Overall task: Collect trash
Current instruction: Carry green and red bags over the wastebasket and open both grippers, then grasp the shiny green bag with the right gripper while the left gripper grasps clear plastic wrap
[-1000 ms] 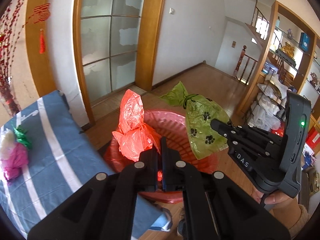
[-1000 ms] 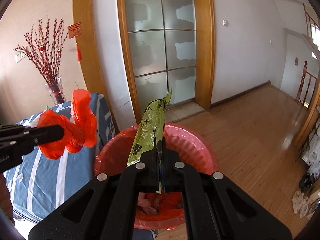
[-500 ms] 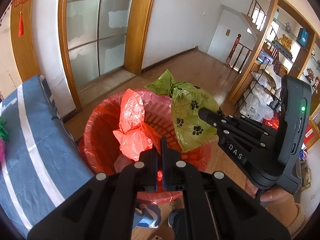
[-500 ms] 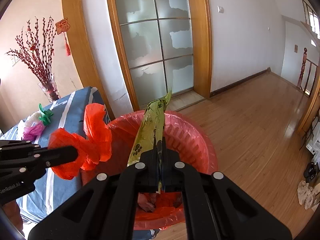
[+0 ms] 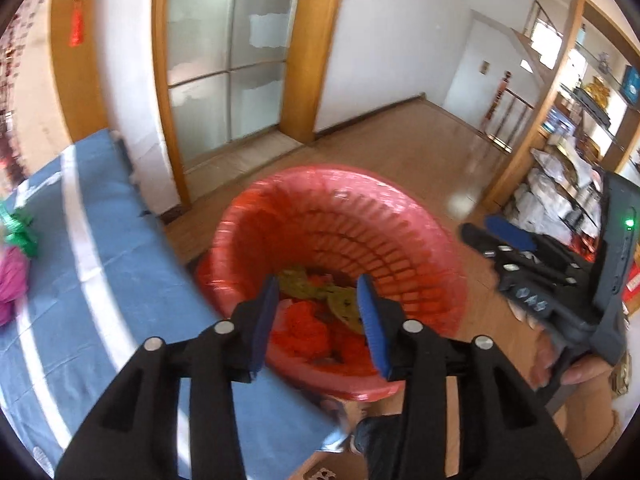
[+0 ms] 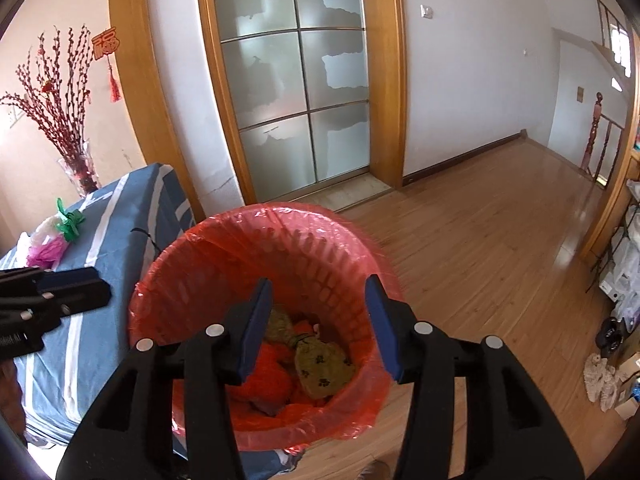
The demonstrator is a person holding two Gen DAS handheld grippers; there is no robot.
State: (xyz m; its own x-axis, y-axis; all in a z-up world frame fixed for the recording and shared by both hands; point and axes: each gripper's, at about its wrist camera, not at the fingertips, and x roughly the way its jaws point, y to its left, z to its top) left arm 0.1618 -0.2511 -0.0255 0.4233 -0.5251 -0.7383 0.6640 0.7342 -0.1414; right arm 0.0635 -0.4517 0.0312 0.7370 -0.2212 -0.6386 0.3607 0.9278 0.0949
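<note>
A red basket lined with a red bag (image 5: 420, 240) (image 6: 168, 280) stands on the floor beside the table. Inside lie a green paw-print bag (image 6: 324, 364) (image 5: 340, 300) and an orange-red bag (image 6: 272, 376) (image 5: 304, 328). My left gripper (image 5: 318, 284) is open and empty above the basket's near rim; it shows at the left edge of the right wrist view (image 6: 72, 284). My right gripper (image 6: 320, 284) is open and empty above the basket; it also shows in the left wrist view (image 5: 500, 236).
A table with a blue striped cloth (image 5: 80, 240) (image 6: 120, 208) stands left of the basket, with a pink, white and green bag bundle (image 6: 52, 236) (image 5: 12, 264) on it. A vase of red branches (image 6: 76, 168) stands behind. Shelves (image 5: 568, 184) line the right; glass doors (image 6: 296, 80) are ahead.
Both grippers opened and let go of their bags. The orange-red bag and the green paw-print bag dropped into the basket. The left view swung back toward the table.
</note>
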